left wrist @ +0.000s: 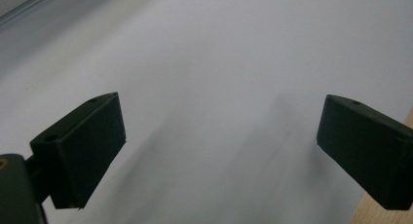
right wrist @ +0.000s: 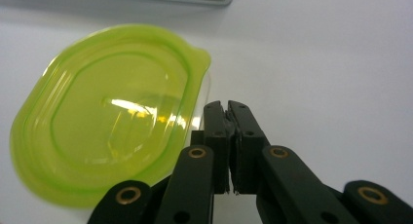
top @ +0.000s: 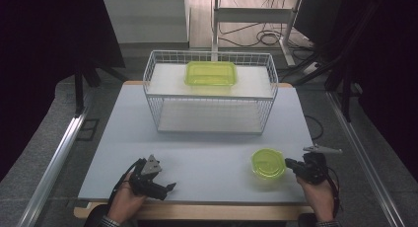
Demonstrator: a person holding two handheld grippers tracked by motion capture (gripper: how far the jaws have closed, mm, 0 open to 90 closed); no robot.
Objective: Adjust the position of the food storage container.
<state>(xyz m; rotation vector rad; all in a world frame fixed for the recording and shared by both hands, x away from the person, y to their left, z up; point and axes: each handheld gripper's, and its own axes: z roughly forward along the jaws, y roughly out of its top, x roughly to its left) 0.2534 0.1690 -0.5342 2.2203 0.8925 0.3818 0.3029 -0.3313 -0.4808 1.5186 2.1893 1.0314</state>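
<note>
A small round yellow-green plastic container (top: 268,163) sits on the pale table (top: 207,148) at the front right. My right gripper (top: 287,162) lies just to its right, jaws pointing at it. In the right gripper view the black jaws (right wrist: 226,107) are pressed together with nothing between them, tips beside the rim of the container (right wrist: 107,112), close to its small tab. My left gripper (top: 170,187) rests near the front left edge, held by a hand. In the left gripper view its jaws (left wrist: 219,136) stand wide apart over bare tabletop.
A white wire basket (top: 209,91) with two shelves stands at the back middle of the table. A rectangular yellow-green container (top: 211,73) lies on its upper shelf. Metal rails run along both sides of the table. The table's wooden front edge (left wrist: 389,216) is close to the left gripper.
</note>
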